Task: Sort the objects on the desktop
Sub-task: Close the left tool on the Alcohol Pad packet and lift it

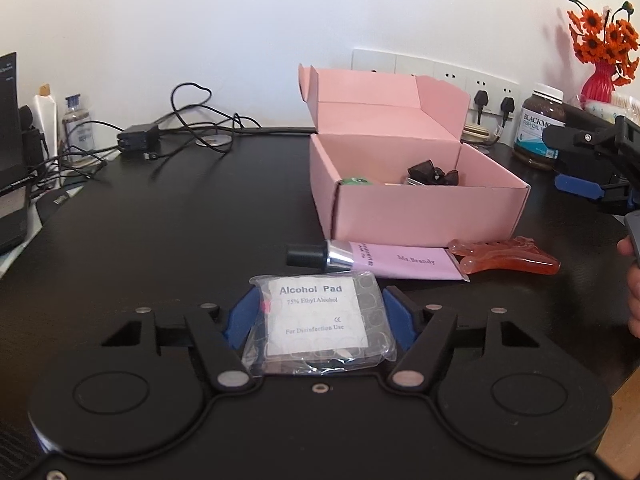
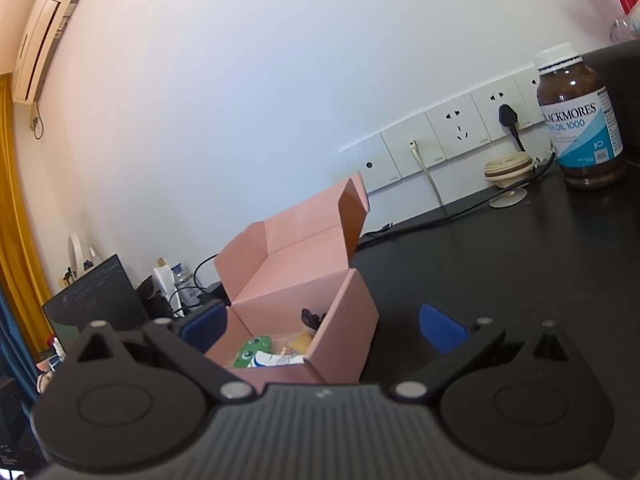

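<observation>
A clear packet labelled Alcohol Pad (image 1: pixel 320 320) sits between the blue pads of my left gripper (image 1: pixel 322 314), which touch both of its sides. Just beyond it on the black desk (image 1: pixel 180 240) lie a pink tube with a black cap (image 1: pixel 400 262) and an orange translucent hair clip (image 1: pixel 508 258). Behind them stands an open pink box (image 1: pixel 420 208) holding a dark claw clip (image 1: pixel 432 172) and a green item (image 1: pixel 356 181). My right gripper (image 2: pixel 324 326) hovers open and empty over the pink box's (image 2: pixel 296 276) right side, and the right gripper (image 1: pixel 560 162) also shows at the left wrist view's right edge.
A brown fish oil bottle (image 2: pixel 580 120) stands at the back right beside wall sockets (image 2: pixel 456 128), and a red vase of orange flowers (image 1: pixel 600 80) is behind it. Cables and a power adapter (image 1: pixel 138 140) lie at the back left near a dark screen (image 1: pixel 8 120). A person's hand (image 1: pixel 634 280) shows at the right edge.
</observation>
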Motion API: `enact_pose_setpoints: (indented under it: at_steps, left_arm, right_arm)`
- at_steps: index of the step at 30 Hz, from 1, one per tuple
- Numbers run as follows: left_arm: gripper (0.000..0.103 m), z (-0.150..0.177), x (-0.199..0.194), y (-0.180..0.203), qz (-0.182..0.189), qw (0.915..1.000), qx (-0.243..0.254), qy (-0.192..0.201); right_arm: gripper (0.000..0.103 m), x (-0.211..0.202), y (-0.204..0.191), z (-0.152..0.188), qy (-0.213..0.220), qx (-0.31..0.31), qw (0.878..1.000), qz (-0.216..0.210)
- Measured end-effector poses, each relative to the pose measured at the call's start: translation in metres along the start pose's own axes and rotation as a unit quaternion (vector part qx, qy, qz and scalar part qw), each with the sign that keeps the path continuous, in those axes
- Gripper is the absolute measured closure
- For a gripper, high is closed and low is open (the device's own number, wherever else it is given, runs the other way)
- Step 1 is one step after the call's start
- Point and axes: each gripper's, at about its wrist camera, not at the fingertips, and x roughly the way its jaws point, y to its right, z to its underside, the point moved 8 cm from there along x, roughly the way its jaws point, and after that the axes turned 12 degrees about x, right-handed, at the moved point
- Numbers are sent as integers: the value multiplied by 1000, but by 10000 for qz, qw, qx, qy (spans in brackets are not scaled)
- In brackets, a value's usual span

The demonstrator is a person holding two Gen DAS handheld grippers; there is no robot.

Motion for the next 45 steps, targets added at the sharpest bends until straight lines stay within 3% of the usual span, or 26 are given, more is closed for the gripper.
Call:
enact_pose_setpoints:
  at_steps: [14,27,45]
  left_arm:
    - [43,-13,-19,-8,-120,9991,-17,403]
    - [46,-17,-38,-31,-454,9961,-201,731]
    - [46,-46,-37,-28,-422,9938,16,1026]
  right_arm:
    - [1,1,2,1,-12,0,10000,23]
    - [1,2,1,2,1,12,10000,78]
    - [1,0,1,2,14,48,9999,115]
